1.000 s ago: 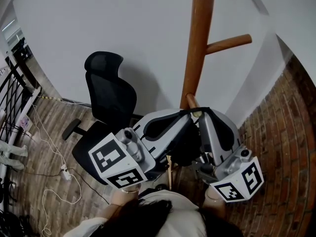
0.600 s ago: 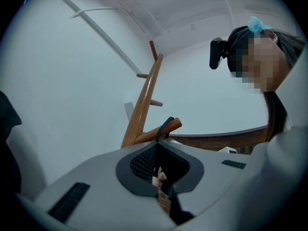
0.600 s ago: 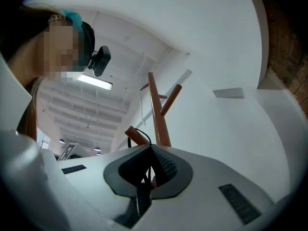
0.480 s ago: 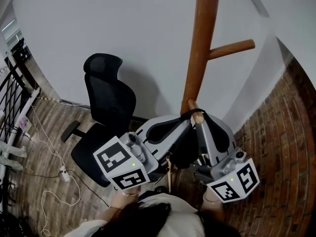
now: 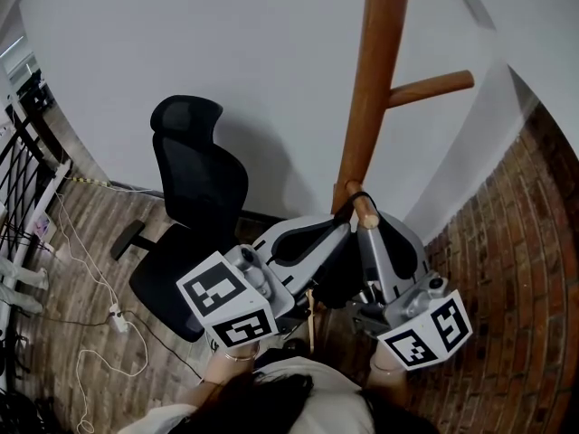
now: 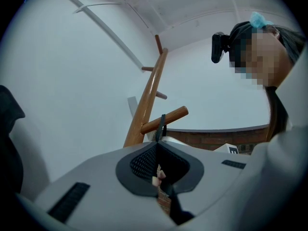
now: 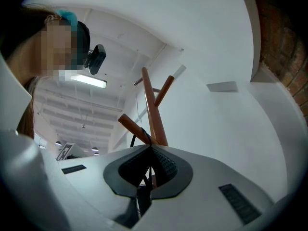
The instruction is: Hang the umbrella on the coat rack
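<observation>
Both grippers meet at the coat rack (image 5: 366, 107), where the umbrella's thin black strap (image 6: 162, 124) lies looped over the near end of the lower peg (image 5: 362, 208), the short wooden arm that slopes toward us from the pole

The left gripper (image 6: 156, 148) has its jaws closed together on the strap just below the peg, and the right gripper (image 7: 150, 150) is clamped on the same strap from the other side. We judge that pinching it from both sides keeps the loop spread wide enough to slip over the peg's rounded tip

The umbrella (image 5: 339, 274) itself shows only as a dark mass low between the two gripper bodies, near us and below the peg. We cannot say how much of its weight the strap already bears

The upper peg (image 5: 430, 87) juts out bare to the right, higher on the pole. The lower one looks chosen because it is within reach and angled up, so a loop should slide toward the pole, not off the tip

A black office chair (image 5: 194, 197) stands to the left against the white wall, well clear of the rack. We judge the hanging nearly done, with only the release left
</observation>
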### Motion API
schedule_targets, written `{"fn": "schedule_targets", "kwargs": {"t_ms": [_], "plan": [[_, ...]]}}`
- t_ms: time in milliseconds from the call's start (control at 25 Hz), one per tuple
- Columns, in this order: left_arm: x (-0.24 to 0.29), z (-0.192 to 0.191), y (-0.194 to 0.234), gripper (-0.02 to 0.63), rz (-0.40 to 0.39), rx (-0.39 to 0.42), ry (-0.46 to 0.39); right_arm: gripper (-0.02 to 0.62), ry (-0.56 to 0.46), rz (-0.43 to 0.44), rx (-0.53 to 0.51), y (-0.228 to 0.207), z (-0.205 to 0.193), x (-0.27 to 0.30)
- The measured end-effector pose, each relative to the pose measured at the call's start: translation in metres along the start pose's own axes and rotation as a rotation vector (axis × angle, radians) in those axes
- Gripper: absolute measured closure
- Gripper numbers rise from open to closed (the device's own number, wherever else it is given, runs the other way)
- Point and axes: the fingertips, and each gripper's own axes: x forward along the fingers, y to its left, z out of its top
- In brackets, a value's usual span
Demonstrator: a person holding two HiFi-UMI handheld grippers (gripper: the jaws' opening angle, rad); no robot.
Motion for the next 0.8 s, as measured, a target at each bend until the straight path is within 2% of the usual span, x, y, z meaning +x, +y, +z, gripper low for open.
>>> {"fn": "schedule_targets", "kwargs": {"t_ms": [440,800], "plan": [[-0.001,-0.013,0.004,0.595,-0.005,-0.030,0.016,0.560,0.000,-0.022,-0.007,-0.001,-0.005,0.000],[-0.003,-0.020,0.000,0.595,-0.014,-0.028,0.018,0.558,-0.018,-0.008,-0.004,0.004,-0.006,-0.003]]}}
